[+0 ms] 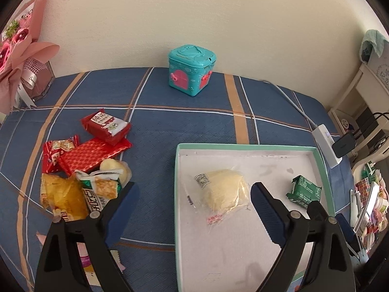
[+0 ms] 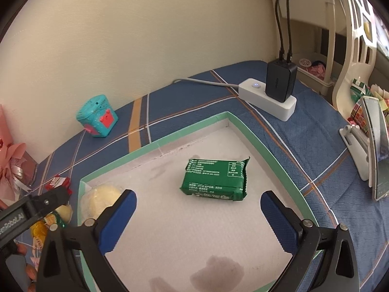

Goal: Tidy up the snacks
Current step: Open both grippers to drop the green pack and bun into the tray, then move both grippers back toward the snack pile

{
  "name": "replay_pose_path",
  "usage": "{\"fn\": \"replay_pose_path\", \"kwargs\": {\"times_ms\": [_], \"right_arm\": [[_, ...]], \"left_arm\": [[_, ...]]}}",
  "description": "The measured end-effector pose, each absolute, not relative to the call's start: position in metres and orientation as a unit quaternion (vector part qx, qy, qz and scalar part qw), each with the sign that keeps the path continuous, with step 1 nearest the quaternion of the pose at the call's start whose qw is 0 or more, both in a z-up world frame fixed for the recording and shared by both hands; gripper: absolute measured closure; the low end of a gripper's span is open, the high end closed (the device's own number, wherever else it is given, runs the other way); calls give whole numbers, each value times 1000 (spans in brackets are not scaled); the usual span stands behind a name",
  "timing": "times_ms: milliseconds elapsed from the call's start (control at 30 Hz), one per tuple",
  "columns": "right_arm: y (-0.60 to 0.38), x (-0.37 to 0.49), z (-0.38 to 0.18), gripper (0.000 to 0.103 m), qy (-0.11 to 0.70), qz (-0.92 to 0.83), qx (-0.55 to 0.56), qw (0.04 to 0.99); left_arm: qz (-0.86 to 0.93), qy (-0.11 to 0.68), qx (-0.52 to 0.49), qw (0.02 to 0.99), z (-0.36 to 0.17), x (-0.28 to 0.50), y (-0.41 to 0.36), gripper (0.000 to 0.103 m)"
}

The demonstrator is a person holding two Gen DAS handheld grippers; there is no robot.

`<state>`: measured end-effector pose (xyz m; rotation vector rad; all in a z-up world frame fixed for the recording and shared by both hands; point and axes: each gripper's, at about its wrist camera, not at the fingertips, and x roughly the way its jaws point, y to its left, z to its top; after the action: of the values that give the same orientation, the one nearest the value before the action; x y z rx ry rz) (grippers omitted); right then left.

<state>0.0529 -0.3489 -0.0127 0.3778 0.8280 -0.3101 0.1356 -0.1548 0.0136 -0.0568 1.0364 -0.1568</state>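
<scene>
Counter (image 1: 194, 126) surface carries a blue plaid cloth, with a shallow tray (image 1: 250, 148), green-rimmed and white-floored, occupying its right portion. Tray contents number two: a pale bun in clear wrap (image 1: 225, 191) toward the left side and a green packet (image 2: 215, 178) toward the right, well apart from each other. Loose snack pile (image 1: 82, 165) sits on the cloth outside the tray, to its left: red wrappers, a yellow bag and another pale bun, touching and overlapping. Left tool (image 1: 194, 194) stands wide open and holds nothing; the wrapped bun lies between and just beyond its fingertips, while the pile lies beside its left finger, making this the nearer hand for the remaining snacks. Right tool (image 2: 198, 203) is likewise fully spread and empty, the green packet lying free just ahead of it, long axis running roughly crosswise to the fingers. Judgement: both items appear deposited; the pile left of the tray remains to be moved.
</scene>
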Motion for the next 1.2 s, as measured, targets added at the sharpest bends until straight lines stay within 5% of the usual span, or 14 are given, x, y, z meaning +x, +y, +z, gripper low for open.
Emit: {"fn": "replay_pose_path", "kwargs": {"times_ms": [1200], "right_arm": [[-255,-18,17,0,430,-72,144,889]], "left_arm": [[34,498,-44,865,47,37,-40,10]]}}
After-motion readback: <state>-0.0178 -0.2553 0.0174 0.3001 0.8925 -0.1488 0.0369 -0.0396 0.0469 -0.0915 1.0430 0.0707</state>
